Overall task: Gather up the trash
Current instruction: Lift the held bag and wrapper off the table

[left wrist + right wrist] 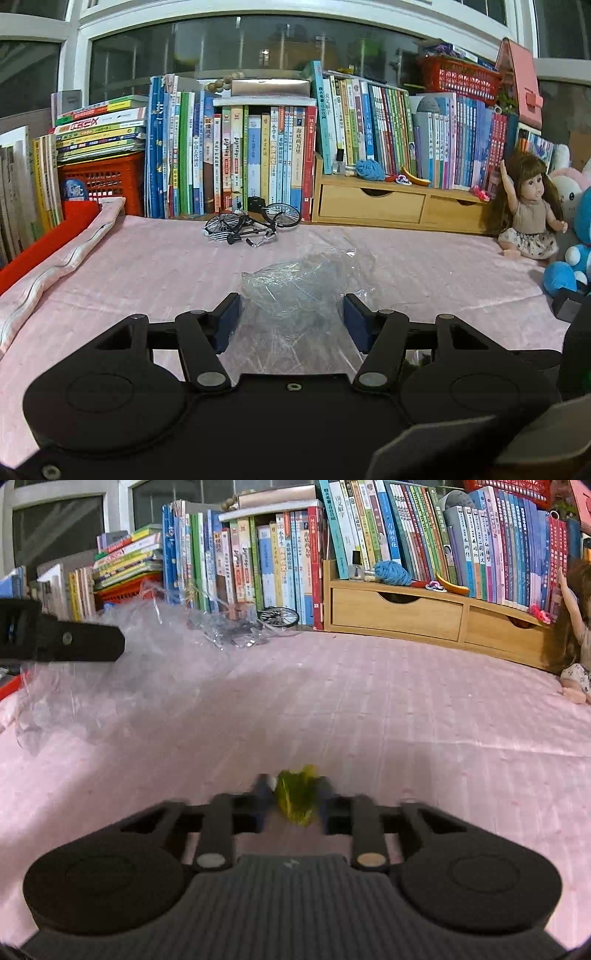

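Observation:
In the left wrist view a crumpled clear plastic bag [295, 288] lies on the pink tablecloth [147, 266]. My left gripper [291, 315] is open, and its blue pads [231, 317] stand on either side of the bag's near end. In the right wrist view my right gripper [294, 797] is shut on a small yellow-green piece of trash [295, 797], held low over the cloth and blurred. The same clear bag [92, 672] shows at the left of that view, around the black left gripper [62, 638].
Rows of books [258, 147] line the back. A toy bicycle [251, 225] lies in front of them, beside a wooden drawer unit [373, 203]. A doll [528, 218] and blue plush toys [576, 258] sit at the right. A red box [40, 243] with folded cloth stands at the left.

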`<state>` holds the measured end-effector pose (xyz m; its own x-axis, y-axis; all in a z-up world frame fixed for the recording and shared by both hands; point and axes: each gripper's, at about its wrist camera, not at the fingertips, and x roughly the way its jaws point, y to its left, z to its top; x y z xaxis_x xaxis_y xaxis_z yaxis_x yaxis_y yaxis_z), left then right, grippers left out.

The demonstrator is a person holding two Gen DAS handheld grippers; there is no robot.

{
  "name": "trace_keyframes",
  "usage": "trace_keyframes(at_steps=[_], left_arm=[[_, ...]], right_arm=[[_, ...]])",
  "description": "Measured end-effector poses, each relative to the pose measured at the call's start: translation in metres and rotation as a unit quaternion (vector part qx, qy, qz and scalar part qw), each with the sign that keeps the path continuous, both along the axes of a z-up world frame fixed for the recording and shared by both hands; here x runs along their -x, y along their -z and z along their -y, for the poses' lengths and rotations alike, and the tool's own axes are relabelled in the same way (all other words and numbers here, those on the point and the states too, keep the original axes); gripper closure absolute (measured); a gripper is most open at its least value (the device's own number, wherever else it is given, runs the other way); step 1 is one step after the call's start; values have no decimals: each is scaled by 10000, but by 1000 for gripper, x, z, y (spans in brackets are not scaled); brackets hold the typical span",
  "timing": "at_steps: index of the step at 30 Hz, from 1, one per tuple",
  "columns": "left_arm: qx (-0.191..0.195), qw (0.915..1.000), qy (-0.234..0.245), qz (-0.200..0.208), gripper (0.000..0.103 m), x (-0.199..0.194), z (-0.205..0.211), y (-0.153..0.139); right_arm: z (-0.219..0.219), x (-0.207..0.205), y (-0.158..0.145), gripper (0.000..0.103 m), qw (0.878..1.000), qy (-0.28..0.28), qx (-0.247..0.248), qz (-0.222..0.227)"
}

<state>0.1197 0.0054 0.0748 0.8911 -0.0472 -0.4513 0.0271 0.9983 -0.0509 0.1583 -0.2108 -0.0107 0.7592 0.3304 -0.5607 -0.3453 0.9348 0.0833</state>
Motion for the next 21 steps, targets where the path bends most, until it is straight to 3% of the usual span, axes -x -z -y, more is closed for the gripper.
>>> trace_keyframes(at_steps=[7, 21], left_arm=[[134, 9998, 2, 140, 46, 32, 0, 3], [318, 9990, 109, 287, 46, 126, 0, 13]], right_arm=[[19, 28, -11, 87, 9996, 103, -219, 164], [50, 115, -36, 88, 9962, 6, -692, 535]])
